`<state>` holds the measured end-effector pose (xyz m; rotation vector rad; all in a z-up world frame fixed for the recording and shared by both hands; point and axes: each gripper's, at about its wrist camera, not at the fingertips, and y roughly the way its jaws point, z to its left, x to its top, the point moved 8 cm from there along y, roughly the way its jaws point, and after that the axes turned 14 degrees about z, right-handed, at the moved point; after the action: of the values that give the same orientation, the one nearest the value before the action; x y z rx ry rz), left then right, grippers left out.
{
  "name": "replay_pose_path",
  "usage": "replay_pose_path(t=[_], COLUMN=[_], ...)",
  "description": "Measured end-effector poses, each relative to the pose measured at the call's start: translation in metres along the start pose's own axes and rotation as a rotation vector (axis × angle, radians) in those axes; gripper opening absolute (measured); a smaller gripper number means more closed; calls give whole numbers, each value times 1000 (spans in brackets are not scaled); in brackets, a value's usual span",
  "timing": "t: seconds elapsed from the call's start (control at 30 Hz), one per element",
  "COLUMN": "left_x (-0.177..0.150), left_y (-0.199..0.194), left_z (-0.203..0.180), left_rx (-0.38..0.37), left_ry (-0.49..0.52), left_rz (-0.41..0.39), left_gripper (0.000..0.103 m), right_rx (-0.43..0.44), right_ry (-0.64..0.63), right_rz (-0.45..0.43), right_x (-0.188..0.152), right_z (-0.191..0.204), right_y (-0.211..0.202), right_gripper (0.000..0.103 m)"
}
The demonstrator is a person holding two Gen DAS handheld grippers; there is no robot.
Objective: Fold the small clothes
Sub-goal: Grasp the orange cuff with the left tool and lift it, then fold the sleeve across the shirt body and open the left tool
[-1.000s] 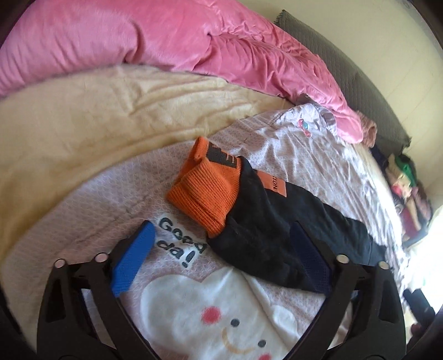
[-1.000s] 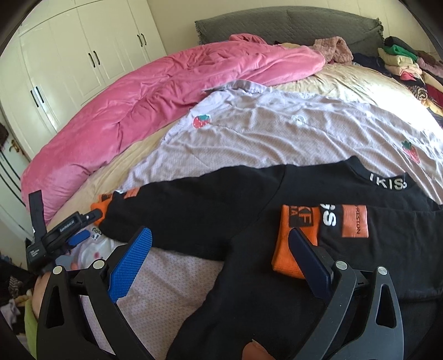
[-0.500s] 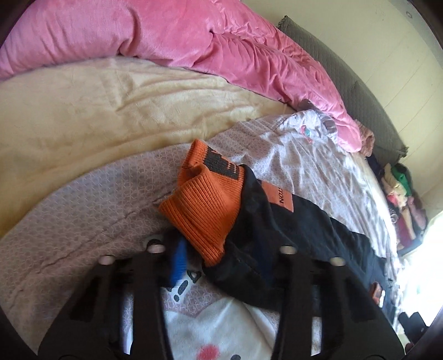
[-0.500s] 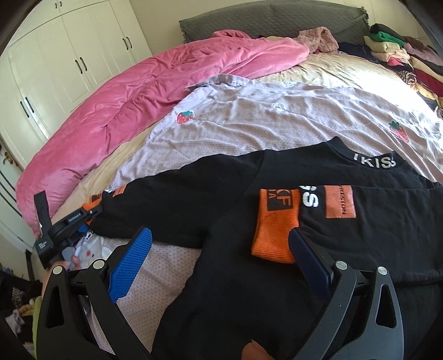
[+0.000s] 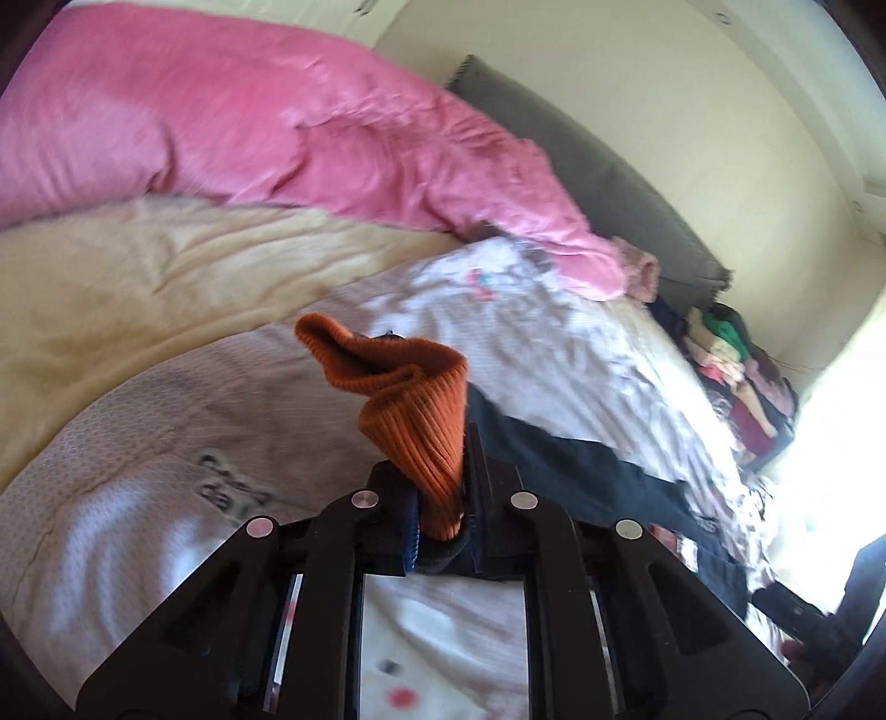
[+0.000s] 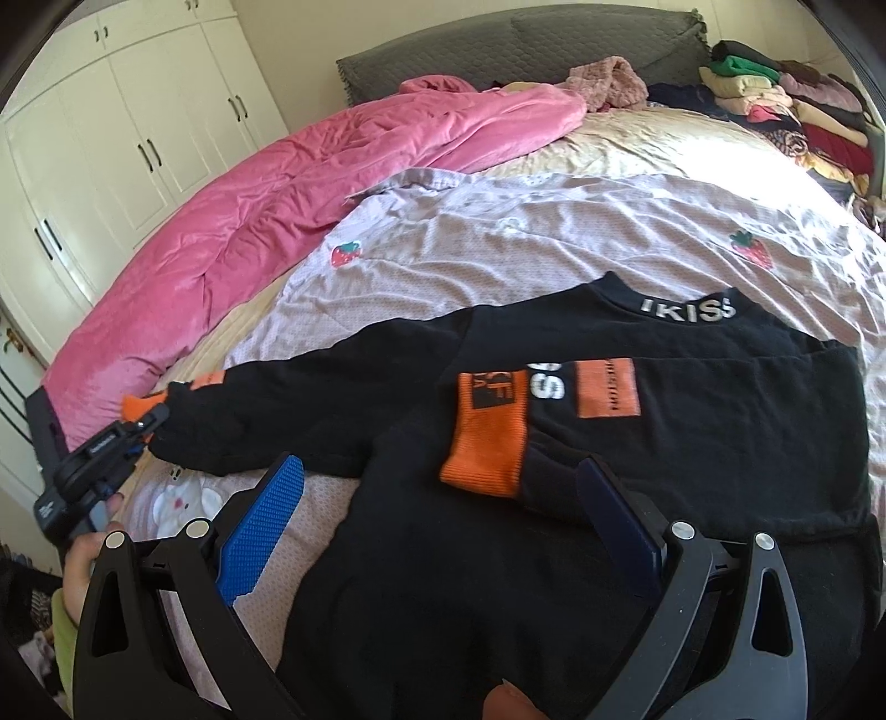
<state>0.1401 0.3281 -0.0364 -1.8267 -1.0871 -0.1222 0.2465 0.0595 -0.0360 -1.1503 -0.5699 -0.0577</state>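
Observation:
A small black sweater (image 6: pixel 637 443) with orange cuffs lies flat on a lilac sheet (image 6: pixel 554 238). One sleeve is folded across the chest, its orange cuff (image 6: pixel 487 454) resting on the body. My left gripper (image 5: pixel 440 498) is shut on the other sleeve's orange cuff (image 5: pixel 410 410) and holds it lifted off the sheet; it also shows in the right wrist view (image 6: pixel 138 426) at the far left. My right gripper (image 6: pixel 437 515) is open and empty, hovering over the sweater's lower body just in front of the folded cuff.
A pink duvet (image 6: pixel 249 221) lies bunched along the left and back. A grey headboard (image 6: pixel 498 44) stands behind. Stacked folded clothes (image 6: pixel 775 94) sit at the back right corner. White wardrobe doors (image 6: pixel 111 138) are at the left. A cream blanket (image 5: pixel 166 277) lies under the sheet.
My left gripper moved onto the outstretched sleeve's orange cuff, closed on it and lifted it off the sheet. My right gripper stayed open and drifted slightly over the sweater.

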Motion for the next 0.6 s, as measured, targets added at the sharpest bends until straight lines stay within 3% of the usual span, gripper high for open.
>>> replay_pose_path(t=[0.4, 0.6], left_x=[-34, -52], left_y=[-19, -19], left_z=[-91, -135], left_rx=[-50, -77], left_ry=[170, 252], left_rz=[38, 48], left_gripper=[7, 7], right_rx=[60, 49], right_ry=[118, 169], right_rz=[-30, -59], right_x=[-13, -17], right_z=[-50, -74], right_y=[-19, -34], right_gripper=[98, 98])
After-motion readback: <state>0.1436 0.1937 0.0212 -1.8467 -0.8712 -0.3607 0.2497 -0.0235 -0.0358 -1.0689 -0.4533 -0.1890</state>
